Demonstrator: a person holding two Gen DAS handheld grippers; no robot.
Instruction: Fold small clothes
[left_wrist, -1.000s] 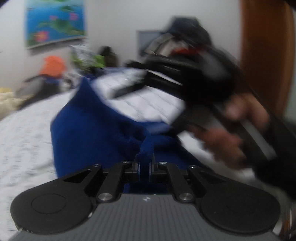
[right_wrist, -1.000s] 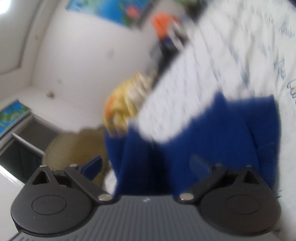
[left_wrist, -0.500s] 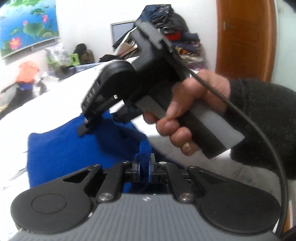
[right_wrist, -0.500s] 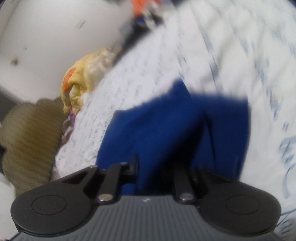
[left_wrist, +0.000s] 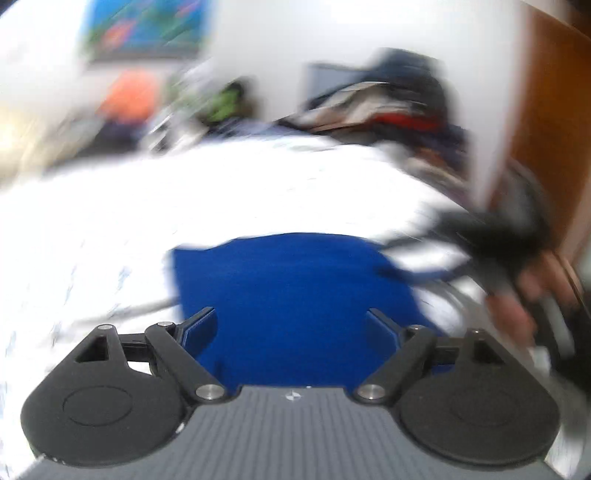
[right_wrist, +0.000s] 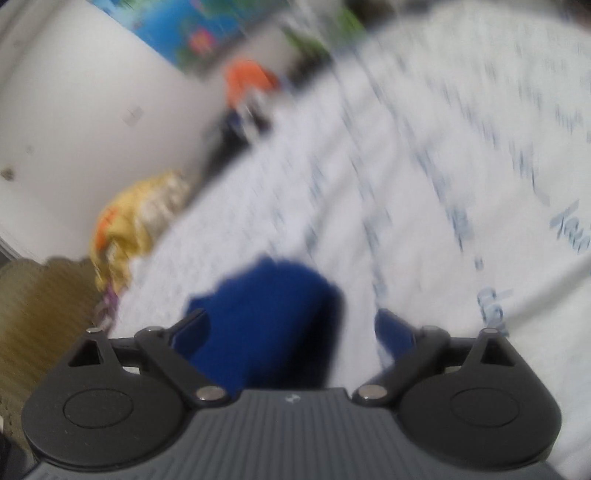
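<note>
A small blue garment (left_wrist: 291, 288) lies folded on the white printed bedsheet (left_wrist: 147, 221). My left gripper (left_wrist: 291, 325) is open and empty just above its near edge. In the right wrist view the same blue garment (right_wrist: 266, 317) lies under my right gripper (right_wrist: 291, 328), which is open and empty. The other hand-held gripper (left_wrist: 491, 236) shows blurred at the right of the left wrist view. Both views are motion-blurred.
A heap of clothes (left_wrist: 388, 107) sits at the bed's far side by a wooden door (left_wrist: 550, 129). A yellow bundle (right_wrist: 136, 225) and an orange item (right_wrist: 247, 79) lie by the wall. A tan cushion (right_wrist: 40, 314) is at the left.
Both grippers have opened and let go of the blue garment, which now lies flat on the bed. The right gripper has moved away to the right.
</note>
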